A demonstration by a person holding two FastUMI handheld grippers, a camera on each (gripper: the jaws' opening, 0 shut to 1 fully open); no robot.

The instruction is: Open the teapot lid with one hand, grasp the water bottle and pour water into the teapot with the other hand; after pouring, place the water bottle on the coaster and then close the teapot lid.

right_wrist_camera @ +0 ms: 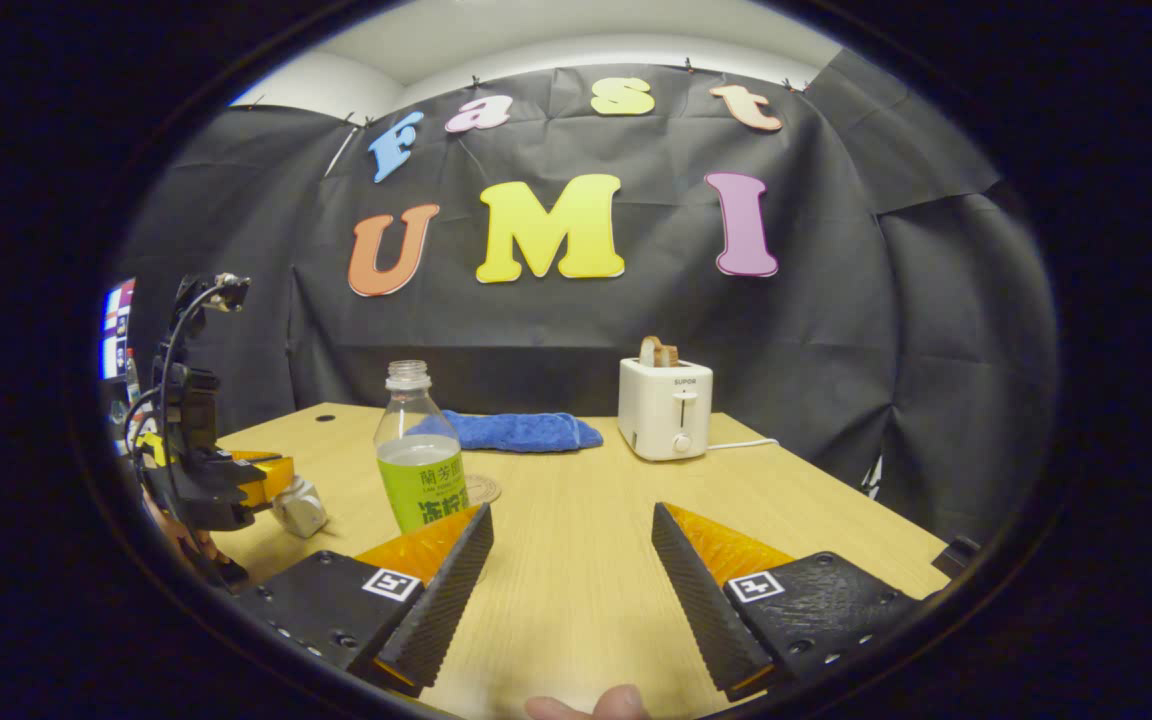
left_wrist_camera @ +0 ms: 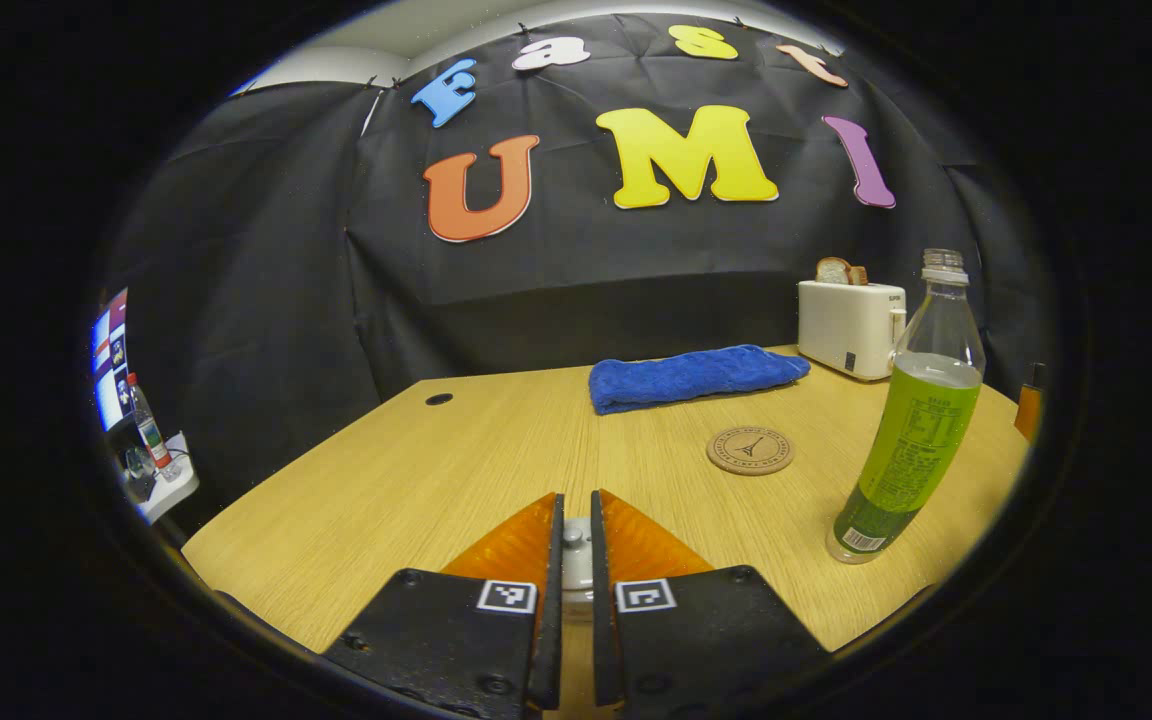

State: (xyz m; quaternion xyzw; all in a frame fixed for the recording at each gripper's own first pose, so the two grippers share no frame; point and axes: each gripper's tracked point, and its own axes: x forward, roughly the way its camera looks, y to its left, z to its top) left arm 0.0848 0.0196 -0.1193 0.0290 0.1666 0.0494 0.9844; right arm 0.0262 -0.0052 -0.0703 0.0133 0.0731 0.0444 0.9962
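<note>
On the pale wood-grain table (right_wrist_camera: pixel 576 560) walled by black cloth, the left gripper (left_wrist_camera: pixel 576 525) has its jaws nearly together, pinching the small white knob of the teapot lid (left_wrist_camera: pixel 576 560); in the right gripper view that white lid (right_wrist_camera: pixel 301 510) sits at the far left. Rightward lie a folded blue towel (left_wrist_camera: pixel 691 377), a round cork coaster (left_wrist_camera: pixel 750 450), the uncapped clear bottle of green liquid (left_wrist_camera: pixel 911 430) standing just beside the coaster, and a white toaster (left_wrist_camera: pixel 848 325). The right gripper (right_wrist_camera: pixel 571 560) hovers with jaws spread wide.
</note>
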